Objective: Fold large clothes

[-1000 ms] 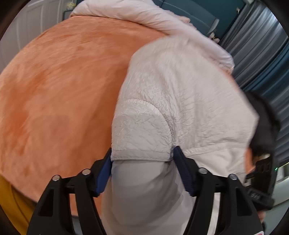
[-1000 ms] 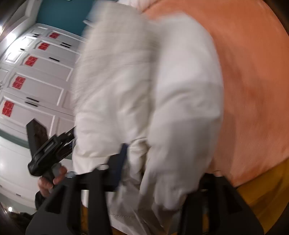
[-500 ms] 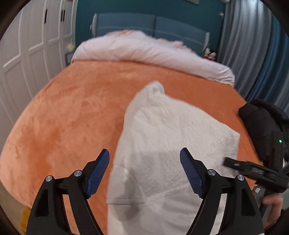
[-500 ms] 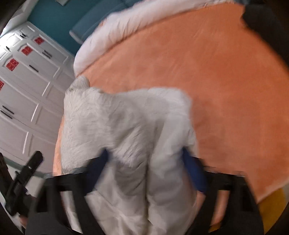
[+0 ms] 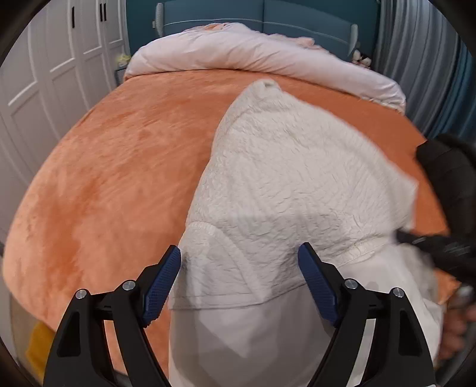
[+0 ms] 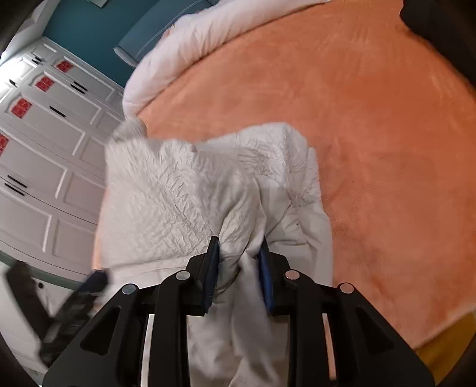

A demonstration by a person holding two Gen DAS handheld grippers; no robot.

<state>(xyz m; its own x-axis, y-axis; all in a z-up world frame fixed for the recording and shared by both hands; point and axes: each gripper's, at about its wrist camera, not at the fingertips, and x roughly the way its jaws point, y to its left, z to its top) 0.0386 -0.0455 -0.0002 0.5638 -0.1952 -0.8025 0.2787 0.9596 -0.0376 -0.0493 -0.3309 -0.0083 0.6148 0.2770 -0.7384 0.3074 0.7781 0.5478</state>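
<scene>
A large white quilted garment [image 5: 285, 178] lies on the orange bed cover [image 5: 119, 166], its near end hanging over the bed's front edge. My left gripper [image 5: 239, 282] is open, its blue pads on either side of the garment's near hem and not pinching it. In the right wrist view the garment [image 6: 184, 190] is bunched, and my right gripper [image 6: 239, 268] is shut on a gathered fold of it. The right gripper's tip also shows in the left wrist view [image 5: 431, 241] at the garment's right corner.
A rolled white duvet [image 5: 261, 53] lies across the head of the bed before a blue headboard [image 5: 267, 15]. White wardrobe doors [image 6: 38, 143] stand to the left, grey curtains [image 5: 422, 53] to the right. A dark garment [image 5: 446, 160] lies at the bed's right edge.
The garment dropped from held up onto the bed. My left gripper opened and let it go. My right gripper closed from wide to a tight pinch on a fold.
</scene>
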